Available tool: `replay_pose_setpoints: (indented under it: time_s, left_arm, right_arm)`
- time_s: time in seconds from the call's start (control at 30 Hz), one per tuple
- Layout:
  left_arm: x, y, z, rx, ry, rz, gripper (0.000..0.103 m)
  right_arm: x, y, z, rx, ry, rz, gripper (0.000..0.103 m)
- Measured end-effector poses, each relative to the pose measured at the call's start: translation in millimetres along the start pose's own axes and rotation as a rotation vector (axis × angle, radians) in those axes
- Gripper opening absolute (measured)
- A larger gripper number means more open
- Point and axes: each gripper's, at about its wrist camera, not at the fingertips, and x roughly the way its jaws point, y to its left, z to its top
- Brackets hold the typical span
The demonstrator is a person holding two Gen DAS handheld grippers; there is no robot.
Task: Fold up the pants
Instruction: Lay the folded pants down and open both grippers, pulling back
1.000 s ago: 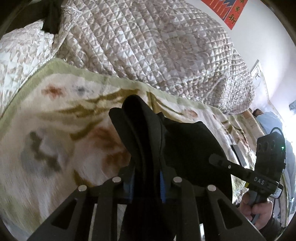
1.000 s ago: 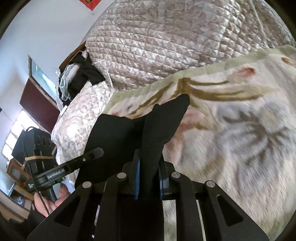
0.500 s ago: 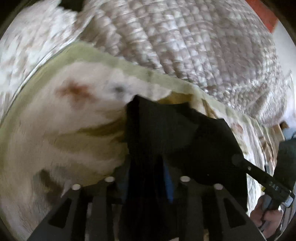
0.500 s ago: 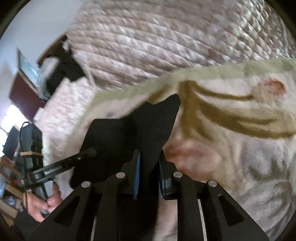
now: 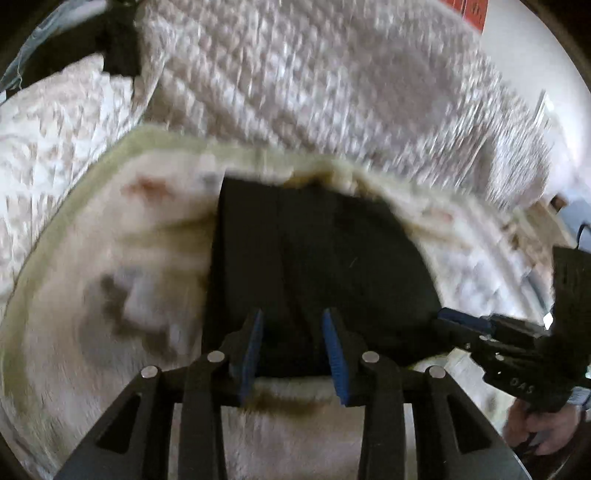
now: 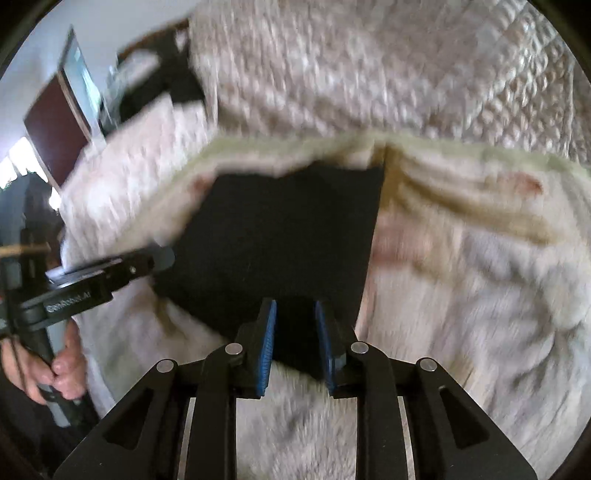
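The black pants (image 5: 314,254) lie folded into a flat rectangle on the cream floral blanket (image 5: 110,295). They also show in the right wrist view (image 6: 280,236). My left gripper (image 5: 293,332) is open, its blue pads apart over the near edge of the pants. My right gripper (image 6: 293,325) is open too, over the pants' near right corner. Each gripper shows in the other's view, the right one (image 5: 458,319) at the pants' right edge, the left one (image 6: 162,258) at their left edge. Both views are motion-blurred.
A quilted beige bedspread (image 5: 332,81) is heaped behind the blanket. Dark clothes (image 6: 173,85) lie at the far left by a pillow. The person's hands (image 6: 62,369) hold the gripper handles at the frame edges. A red wall hanging (image 5: 472,11) is at the top right.
Both grippers carried the pinched pants forward and down onto the blanket, then opened and let go. The pants now lie flat instead of hanging from the jaws.
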Motion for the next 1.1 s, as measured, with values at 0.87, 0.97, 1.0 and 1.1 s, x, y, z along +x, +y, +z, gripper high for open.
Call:
replay_pose_setpoints:
  time_s: [0.87,0.97,1.0,1.1]
  left_arm:
    - [84,23,95,-0.004,0.024,0.091,0.039]
    - [76,18,93,0.004,0.008,0.116,0.039]
    - [72,15,91,0.005,0.004,0.123,0.039]
    - [53,10,85,-0.009,-0.021,0.133,0.039]
  right_arm:
    - [74,-62,108,0.058,-0.009,-0.030,0.022]
    - [63,-59,105,0.057,-0.011,-0.036,0.022]
    - [57,-57,103,0.056,-0.013,-0.038,0.022]
    - [38,-48,95,0.041,-0.025,-0.031,0.023]
